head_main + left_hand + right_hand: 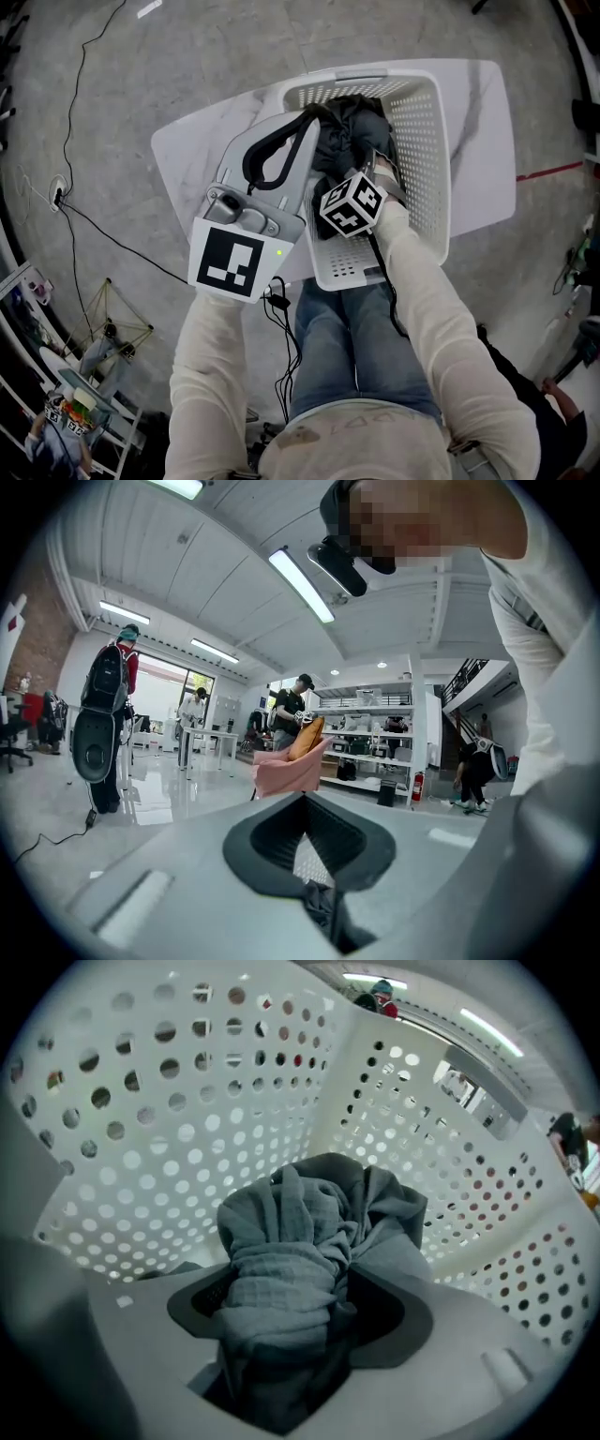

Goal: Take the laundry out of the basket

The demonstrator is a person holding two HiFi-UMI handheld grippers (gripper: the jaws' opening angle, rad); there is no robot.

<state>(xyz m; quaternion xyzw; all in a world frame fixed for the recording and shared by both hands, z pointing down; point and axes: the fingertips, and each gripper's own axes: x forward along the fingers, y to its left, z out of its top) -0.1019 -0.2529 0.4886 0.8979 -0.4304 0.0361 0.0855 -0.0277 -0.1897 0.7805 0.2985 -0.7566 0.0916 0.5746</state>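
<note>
Laundry (291, 1241), mid-removal, sat clenched by right gripper (295, 1312) and left gripper (314, 114) fingers inside the basket (187, 1101), probably needing a lift over its rim next.

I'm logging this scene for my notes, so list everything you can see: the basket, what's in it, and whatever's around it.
laundry basket: one, white, perforated, on the table
laundry: one bundle, dark grey, in the basket
table: one, white, under the basket
cable: at least one, black, on the grey floor at left
chair: one, pink, far across the room
bystanders: at least three, dark clothes, standing far off
left gripper: grey, by the basket's left rim, tips together
right gripper: grey, inside the basket, clamped on the laundry
sleeves: two, cream
jeans: blue
</note>
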